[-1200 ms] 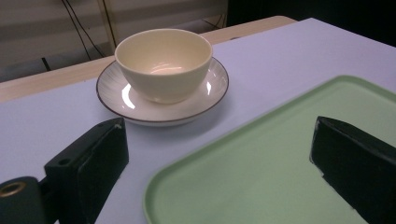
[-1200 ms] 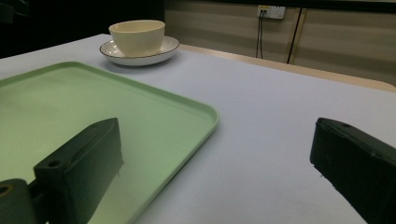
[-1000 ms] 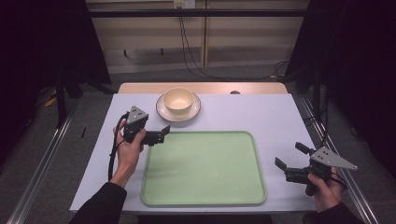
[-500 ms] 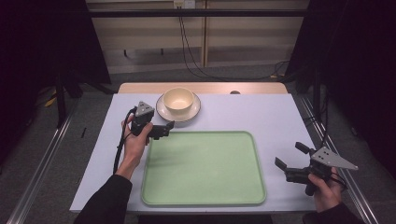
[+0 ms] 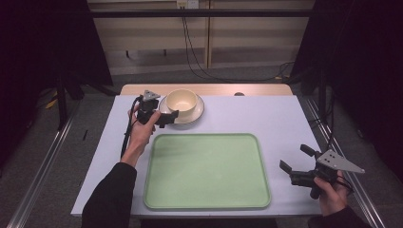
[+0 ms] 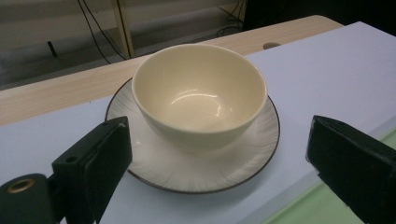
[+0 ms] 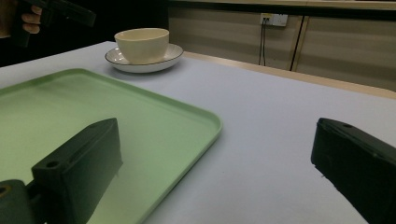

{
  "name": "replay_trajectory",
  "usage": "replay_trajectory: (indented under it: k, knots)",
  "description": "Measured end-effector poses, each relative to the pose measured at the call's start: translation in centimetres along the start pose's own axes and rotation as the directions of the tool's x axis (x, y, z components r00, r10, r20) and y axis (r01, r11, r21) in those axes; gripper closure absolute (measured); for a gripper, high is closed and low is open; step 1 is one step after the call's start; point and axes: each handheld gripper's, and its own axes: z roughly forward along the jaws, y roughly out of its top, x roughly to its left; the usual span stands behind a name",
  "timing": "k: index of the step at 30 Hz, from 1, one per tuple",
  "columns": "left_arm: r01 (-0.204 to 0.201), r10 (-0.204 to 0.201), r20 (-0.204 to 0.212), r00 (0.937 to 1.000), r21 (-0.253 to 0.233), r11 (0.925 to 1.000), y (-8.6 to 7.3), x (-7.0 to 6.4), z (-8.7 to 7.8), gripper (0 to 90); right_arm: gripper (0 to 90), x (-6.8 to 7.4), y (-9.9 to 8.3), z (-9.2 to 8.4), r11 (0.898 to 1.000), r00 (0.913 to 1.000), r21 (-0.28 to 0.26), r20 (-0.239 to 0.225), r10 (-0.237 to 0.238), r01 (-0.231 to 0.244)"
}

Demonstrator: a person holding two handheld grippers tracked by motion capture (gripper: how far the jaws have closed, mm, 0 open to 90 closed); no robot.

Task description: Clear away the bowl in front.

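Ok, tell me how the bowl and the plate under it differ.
The bowl is deep, with plain cream walls; the plate is shallow, white and finely ribbed. The plate has a dark line round its rim, the bowl none. The plate is wider, so its edge shows all round the bowl. The bowl stands on the plate, the plate on the table. Both are round, glossy and empty.

Cream bowl (image 5: 181,100), glossy, empty, upright, seated centrally on white saucer (image 5: 196,114) with thin dark rim and fine radial lines, saucer flat on pale counter (image 5: 266,118) near far edge, left of centre.
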Motion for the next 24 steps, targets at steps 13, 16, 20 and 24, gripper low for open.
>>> replay_trajectory:
  k: [13,16,20,24]
  knots:
    - [0.008,-0.002,-0.102,0.9948,0.058,0.9983,1.5,1.3,3.2,8.1,1.5,0.0,0.0,-0.1,1.0,1.0,-0.001,-0.004,-0.004,0.004]
    - [0.053,-0.048,-0.097,0.9941,0.051,0.9973,1.8,1.8,4.2,10.9,1.6,0.0,0.0,0.0,1.0,0.9999,0.0,-0.01,-0.006,0.006]
    - [0.067,-0.058,-0.117,0.9914,0.076,0.9949,2.0,2.5,5.0,15.1,1.5,0.0,0.0,0.0,1.0,0.9999,0.001,-0.012,-0.006,0.006]
    - [0.093,-0.082,-0.122,0.9892,0.087,0.9919,1.8,2.7,5.7,17.1,1.5,0.0,-0.1,0.0,1.0,0.9999,0.002,-0.016,-0.004,0.004]
